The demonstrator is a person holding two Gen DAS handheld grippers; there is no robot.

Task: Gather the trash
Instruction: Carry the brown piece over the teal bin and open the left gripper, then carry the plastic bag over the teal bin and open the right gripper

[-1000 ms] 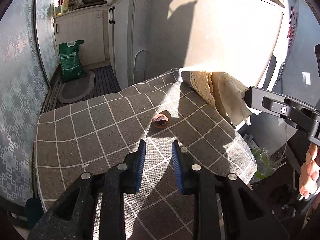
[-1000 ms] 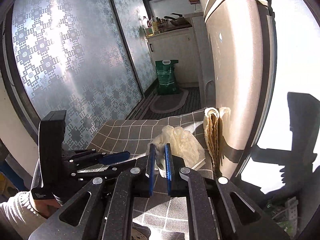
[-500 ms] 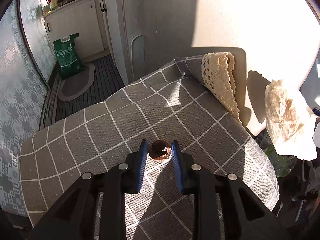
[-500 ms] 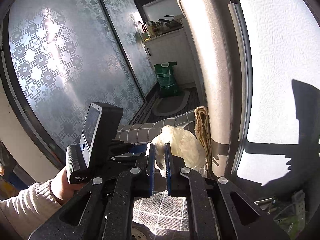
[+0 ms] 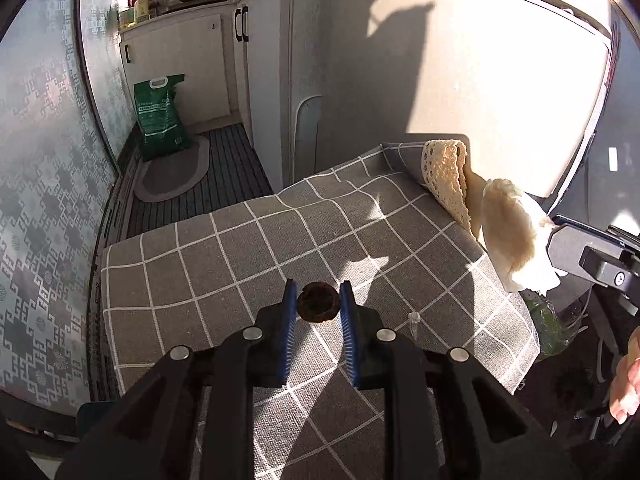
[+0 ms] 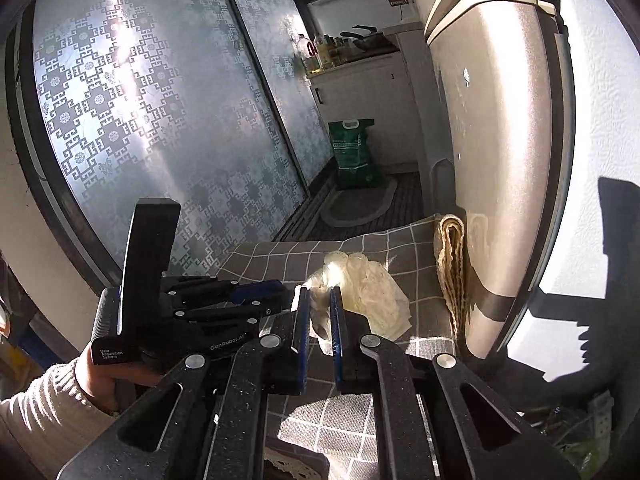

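My left gripper [image 5: 318, 307] straddles the brown scrap [image 5: 318, 307] on the checked tablecloth [image 5: 224, 256] — jaws apart, ready to pinch. My right gripper [image 6: 320, 320] stays clamped on the crumpled tissue [image 6: 368, 292] — held clear for binning.

On the surface [image 5: 248, 248], the nut shell [image 5: 318, 307] sits between the left tongs [image 5: 318, 312]; folded lace mat [image 5: 446, 176] at two o'clock, crumpled tissue [image 5: 514, 240] beside it.
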